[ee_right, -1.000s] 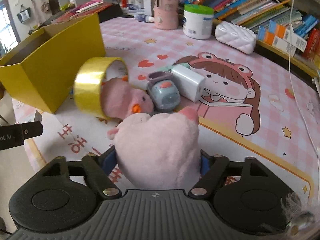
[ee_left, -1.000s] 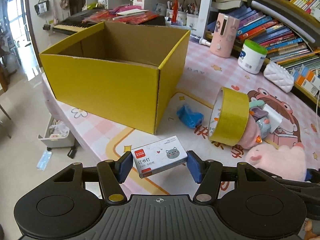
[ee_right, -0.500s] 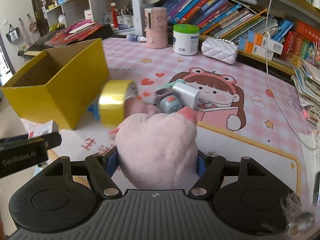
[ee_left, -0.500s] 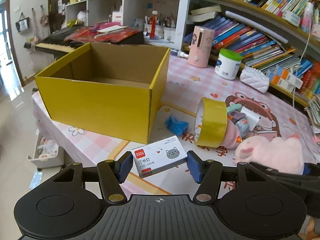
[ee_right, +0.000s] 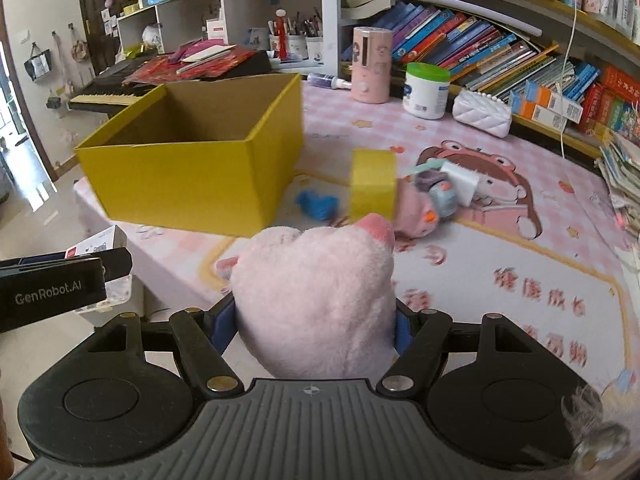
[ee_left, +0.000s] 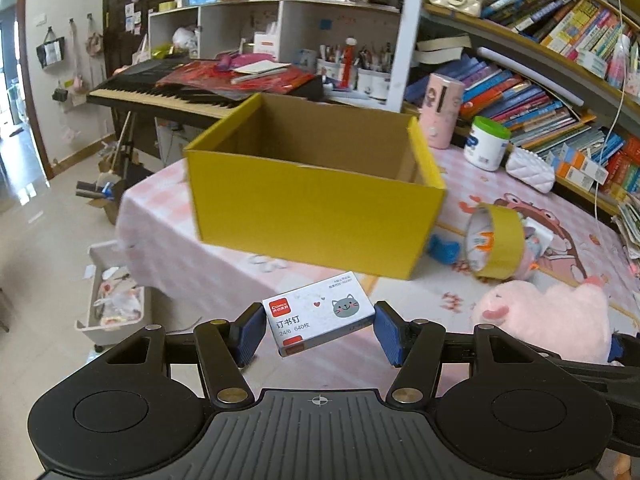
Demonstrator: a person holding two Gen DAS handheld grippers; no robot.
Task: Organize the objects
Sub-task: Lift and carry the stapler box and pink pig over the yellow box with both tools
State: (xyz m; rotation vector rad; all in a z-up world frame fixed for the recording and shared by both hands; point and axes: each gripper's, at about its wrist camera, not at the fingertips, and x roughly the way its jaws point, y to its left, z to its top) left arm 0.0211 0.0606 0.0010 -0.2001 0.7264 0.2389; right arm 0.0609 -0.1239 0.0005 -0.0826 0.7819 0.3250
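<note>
Between left hand-held gripper (ee_left: 318,332) pads, staple box (ee_left: 319,312) clamped crosswise, right (ee_right: 316,326) squeezing plush (ee_right: 316,304)

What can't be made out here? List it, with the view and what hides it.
- Floor of the yellow box: left wrist view, hidden by its front wall.
- Right gripper pads: right wrist view, buried behind the pink plush.
- Blue object by the box: both views, motion-blurred, unidentifiable.
- Items behind the tape roll: right wrist view, partly covered.
- Staple box small print: left wrist view, too small.
</note>
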